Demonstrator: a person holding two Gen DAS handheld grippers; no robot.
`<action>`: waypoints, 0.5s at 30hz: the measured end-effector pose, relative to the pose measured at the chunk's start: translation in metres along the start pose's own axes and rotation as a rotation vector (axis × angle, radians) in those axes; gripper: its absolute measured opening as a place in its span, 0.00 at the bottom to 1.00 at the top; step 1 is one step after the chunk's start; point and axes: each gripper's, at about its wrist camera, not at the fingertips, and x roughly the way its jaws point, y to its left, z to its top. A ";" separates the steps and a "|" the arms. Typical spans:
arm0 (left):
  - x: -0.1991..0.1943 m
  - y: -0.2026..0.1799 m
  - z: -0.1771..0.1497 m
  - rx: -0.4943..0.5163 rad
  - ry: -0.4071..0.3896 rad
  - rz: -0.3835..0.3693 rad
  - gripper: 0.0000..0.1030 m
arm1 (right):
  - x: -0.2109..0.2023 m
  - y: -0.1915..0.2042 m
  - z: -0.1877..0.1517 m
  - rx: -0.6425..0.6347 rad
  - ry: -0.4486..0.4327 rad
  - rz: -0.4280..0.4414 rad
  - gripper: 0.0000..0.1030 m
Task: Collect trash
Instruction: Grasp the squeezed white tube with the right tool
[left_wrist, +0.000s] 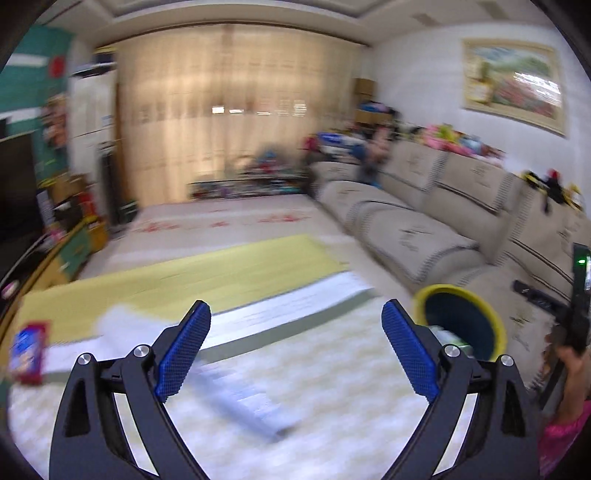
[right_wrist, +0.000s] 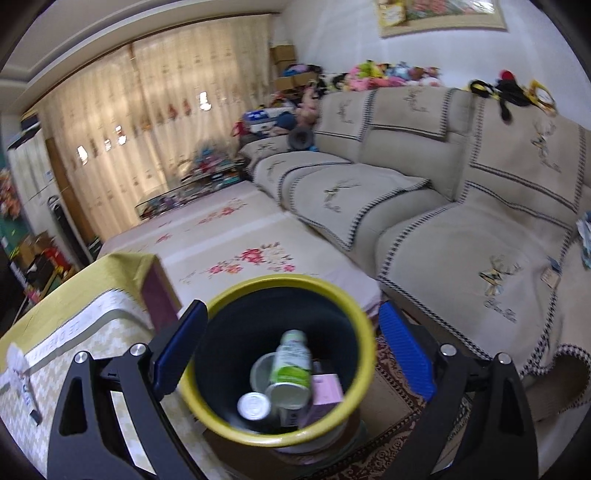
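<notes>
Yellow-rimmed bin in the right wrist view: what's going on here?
A person with a handheld gripper in each hand is collecting trash. The right gripper hangs open over the dark round bin with the yellow rim, which stands between the table and the beige sofa. A green-labelled plastic bottle, a silver can and a pink box already lie in it. The left gripper is open and empty over the table with the pale patterned cloth.
</notes>
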 end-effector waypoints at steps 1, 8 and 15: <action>-0.009 0.023 -0.007 -0.020 -0.004 0.040 0.90 | 0.000 0.010 0.000 -0.015 0.002 0.007 0.87; -0.030 0.143 -0.051 -0.156 -0.005 0.191 0.90 | -0.002 0.071 -0.002 -0.103 0.023 0.083 0.87; -0.038 0.186 -0.067 -0.222 0.021 0.209 0.90 | -0.003 0.132 -0.006 -0.213 0.049 0.173 0.88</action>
